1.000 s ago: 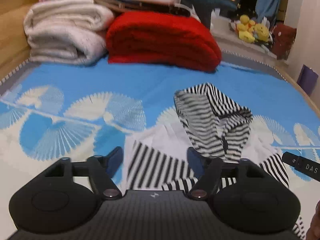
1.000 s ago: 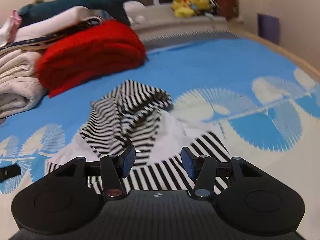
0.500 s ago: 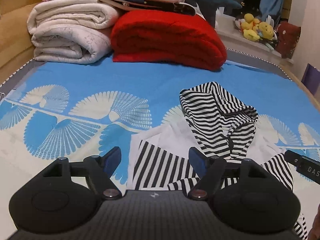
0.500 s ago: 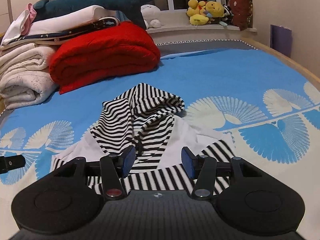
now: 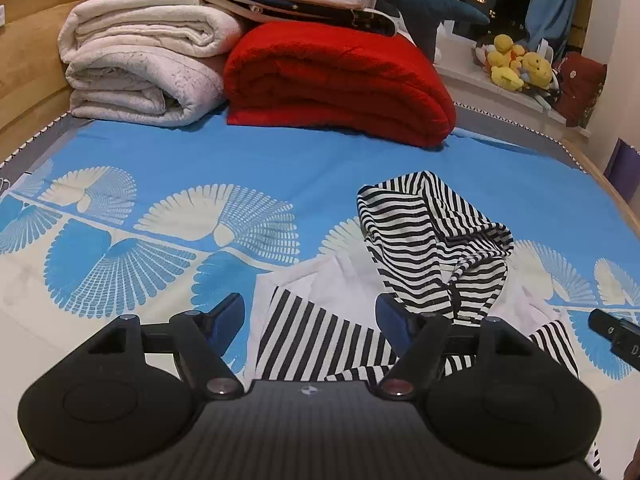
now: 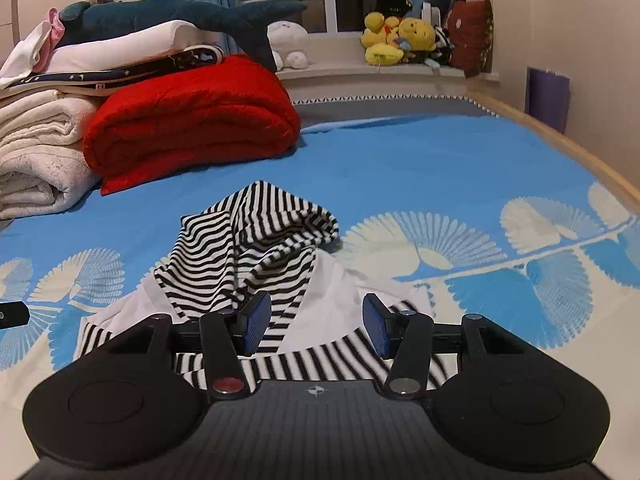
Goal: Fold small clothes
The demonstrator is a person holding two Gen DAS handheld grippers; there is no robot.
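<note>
A small white garment with black-and-white striped hood and sleeves (image 5: 432,240) lies on the blue patterned bed sheet (image 5: 240,168). It also shows in the right wrist view (image 6: 256,248), hood pointing away from me. My left gripper (image 5: 310,320) is open and empty, just above the garment's left striped sleeve (image 5: 320,336). My right gripper (image 6: 316,322) is open and empty, over the garment's white chest and right striped sleeve (image 6: 332,360). The garment's near part is hidden behind both gripper bodies.
A folded red blanket (image 5: 336,80) and a stack of folded white blankets (image 5: 140,68) lie at the bed's far end. Plush toys (image 6: 400,36) sit on the window sill. The wooden bed rail (image 6: 568,148) runs along the right. The other gripper's tip shows at the right edge (image 5: 616,336).
Both views have steadied and drawn back a little, showing more of the blankets and window. The garment has not moved. Both grippers have stayed open.
</note>
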